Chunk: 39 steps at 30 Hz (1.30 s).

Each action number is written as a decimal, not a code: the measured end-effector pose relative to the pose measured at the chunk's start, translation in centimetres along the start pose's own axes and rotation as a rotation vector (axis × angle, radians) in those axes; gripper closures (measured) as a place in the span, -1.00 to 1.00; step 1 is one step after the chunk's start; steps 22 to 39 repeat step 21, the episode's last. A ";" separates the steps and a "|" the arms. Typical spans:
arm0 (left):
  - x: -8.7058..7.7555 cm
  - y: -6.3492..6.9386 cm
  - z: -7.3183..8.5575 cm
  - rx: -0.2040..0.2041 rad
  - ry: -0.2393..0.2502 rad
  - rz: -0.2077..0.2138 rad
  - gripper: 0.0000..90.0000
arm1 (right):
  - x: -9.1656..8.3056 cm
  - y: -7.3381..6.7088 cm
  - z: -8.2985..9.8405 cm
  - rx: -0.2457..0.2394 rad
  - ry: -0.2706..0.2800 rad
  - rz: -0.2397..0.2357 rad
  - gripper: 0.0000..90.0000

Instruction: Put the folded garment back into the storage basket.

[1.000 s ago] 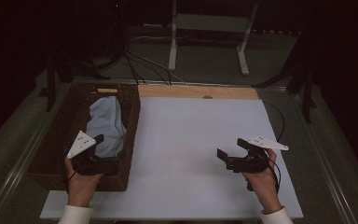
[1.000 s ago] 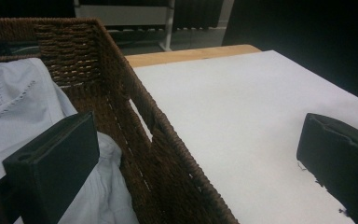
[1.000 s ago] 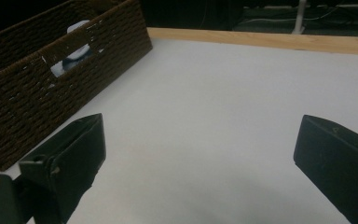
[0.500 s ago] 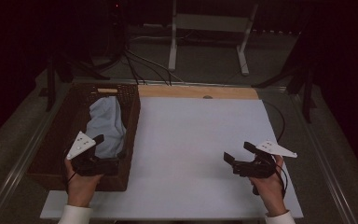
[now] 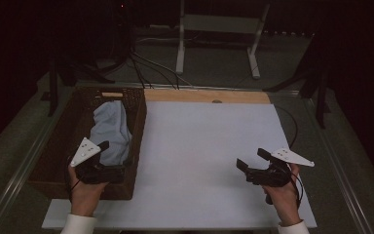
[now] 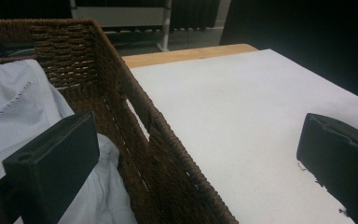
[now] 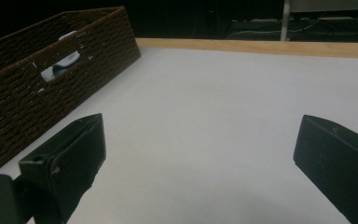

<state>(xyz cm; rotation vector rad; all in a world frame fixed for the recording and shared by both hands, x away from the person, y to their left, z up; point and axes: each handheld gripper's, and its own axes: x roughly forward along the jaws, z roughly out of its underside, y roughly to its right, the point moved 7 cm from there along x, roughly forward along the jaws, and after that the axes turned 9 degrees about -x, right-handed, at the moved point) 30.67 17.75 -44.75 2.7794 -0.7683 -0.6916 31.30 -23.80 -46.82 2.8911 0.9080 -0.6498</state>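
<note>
At the left, a pale cloth [image 5: 109,131] is lying in the brown wicker basket [image 5: 61,146]. The left gripper [image 5: 118,158] is hovering over the basket's near right wall, its jaws apart, one over the cloth, one over the white table [image 5: 199,146]. At the near right, the right gripper [image 5: 251,161] is hanging over bare table, jaws apart, holding nothing.

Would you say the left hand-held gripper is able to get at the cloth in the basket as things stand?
Probably yes. The left hand-held gripper hangs open at the basket wall, one jaw already over the cloth, the other outside over the table. The basket is open-topped and nothing covers the cloth.
</note>
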 end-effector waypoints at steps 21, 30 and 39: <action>0.0 0.0 0.1 -0.002 -0.004 0.004 -1.00 | -0.4 0.4 0.2 0.010 -0.002 0.011 -0.94; 0.0 0.0 0.1 -0.002 -0.004 0.004 -1.00 | -0.4 0.4 0.2 0.010 -0.002 0.011 -0.94; 0.0 0.0 0.1 -0.002 -0.004 0.004 -1.00 | -0.4 0.4 0.2 0.010 -0.002 0.011 -0.94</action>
